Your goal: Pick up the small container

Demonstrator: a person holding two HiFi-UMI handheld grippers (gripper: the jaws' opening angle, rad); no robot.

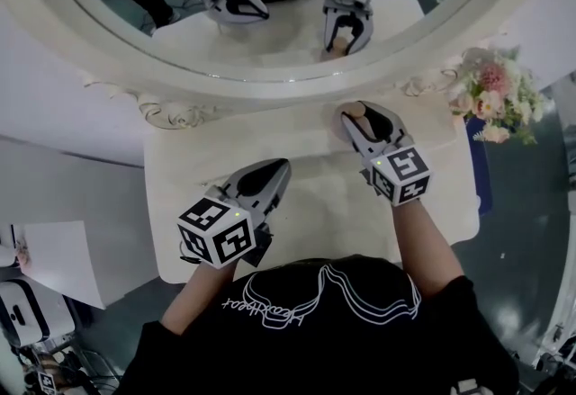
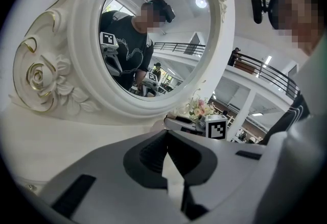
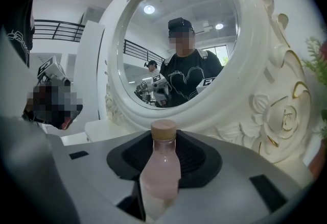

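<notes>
Right gripper (image 1: 360,125) is clamped on the small bottle (image 3: 159,173), which stands upright between its pads, long axis vertical, cap clear above them. Left gripper (image 1: 277,170): jaws together, empty, well apart. Judged: straight lift, right hand.

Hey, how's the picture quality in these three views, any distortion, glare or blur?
Head view: evenly lit, the mirror bows strongly. Left gripper view: fisheye with black corners, ceiling lights glint in the mirror. Right gripper view: the pink bottle sits close and slightly soft.
</notes>
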